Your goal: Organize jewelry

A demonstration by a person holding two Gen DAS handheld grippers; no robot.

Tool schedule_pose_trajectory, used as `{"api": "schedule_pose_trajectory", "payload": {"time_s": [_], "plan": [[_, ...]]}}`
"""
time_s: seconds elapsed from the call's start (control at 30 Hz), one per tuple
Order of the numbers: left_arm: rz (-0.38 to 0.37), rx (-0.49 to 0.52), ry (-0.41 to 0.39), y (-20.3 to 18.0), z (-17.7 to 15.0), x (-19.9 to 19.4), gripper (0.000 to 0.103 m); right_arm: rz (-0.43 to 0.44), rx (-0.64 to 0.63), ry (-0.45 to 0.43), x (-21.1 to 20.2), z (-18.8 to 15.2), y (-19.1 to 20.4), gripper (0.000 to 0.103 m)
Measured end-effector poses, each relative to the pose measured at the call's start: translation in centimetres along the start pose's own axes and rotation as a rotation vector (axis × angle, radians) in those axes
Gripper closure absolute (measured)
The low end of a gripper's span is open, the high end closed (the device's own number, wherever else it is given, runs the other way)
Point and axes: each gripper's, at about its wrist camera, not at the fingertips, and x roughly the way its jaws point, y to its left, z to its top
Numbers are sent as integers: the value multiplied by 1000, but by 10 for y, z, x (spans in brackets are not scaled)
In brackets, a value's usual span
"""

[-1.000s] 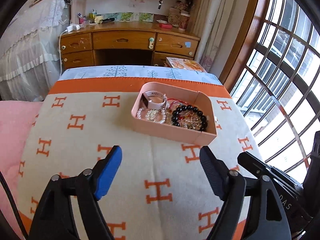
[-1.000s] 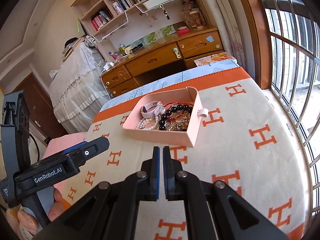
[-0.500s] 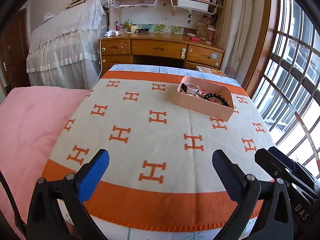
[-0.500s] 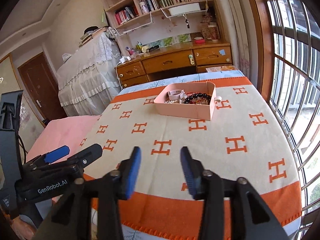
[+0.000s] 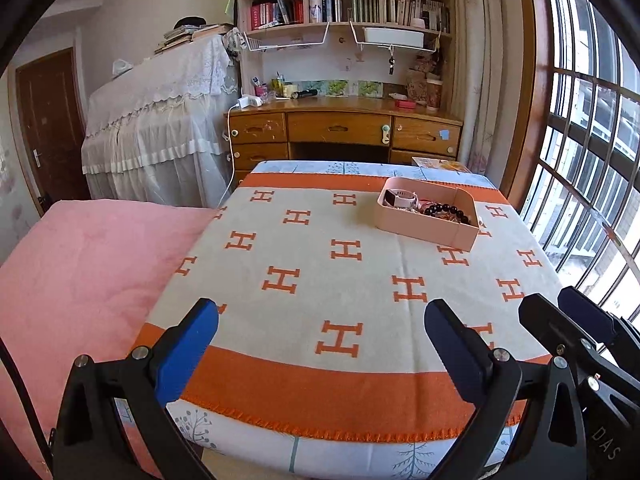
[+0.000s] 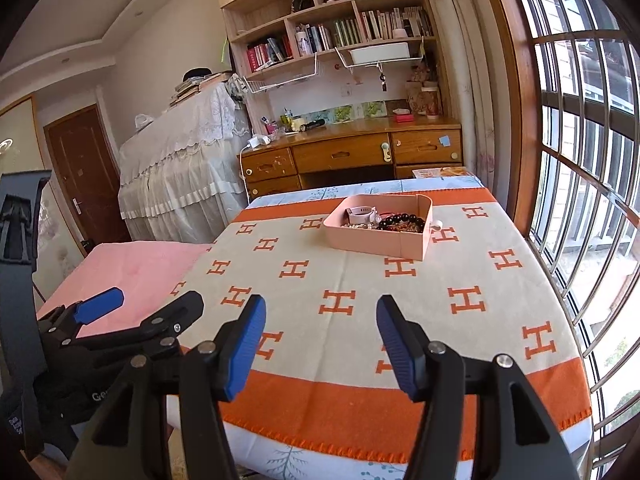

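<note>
A pink box [image 5: 424, 226] [image 6: 376, 241] stands on the far right part of the table. It holds a white watch [image 5: 400, 199] [image 6: 360, 213], a black bead bracelet [image 5: 446, 211] [image 6: 402, 220] and other tangled jewelry. A small white piece [image 6: 438, 224] lies just right of the box. My left gripper [image 5: 320, 322] is open and empty at the table's near edge. My right gripper [image 6: 320, 322] is open and empty, also at the near edge, to the right of the left one.
The table carries a beige blanket with orange H marks [image 5: 344, 248]. A pink bed [image 5: 80, 264] adjoins it on the left. A wooden desk [image 5: 344, 128] and shelves stand behind. A barred window [image 5: 592, 160] runs along the right.
Both grippers have pulled back from the pink box to the table's near edge. The right gripper has gone from shut to open. The left stayed open.
</note>
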Motion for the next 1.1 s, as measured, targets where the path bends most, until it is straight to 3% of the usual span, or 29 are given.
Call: {"api": "schedule_pose_trajectory", "payload": {"time_s": [1.1], "plan": [[-21, -20, 1, -1, -4, 5, 1, -10, 0, -30, -6, -4, -1, 45]]}}
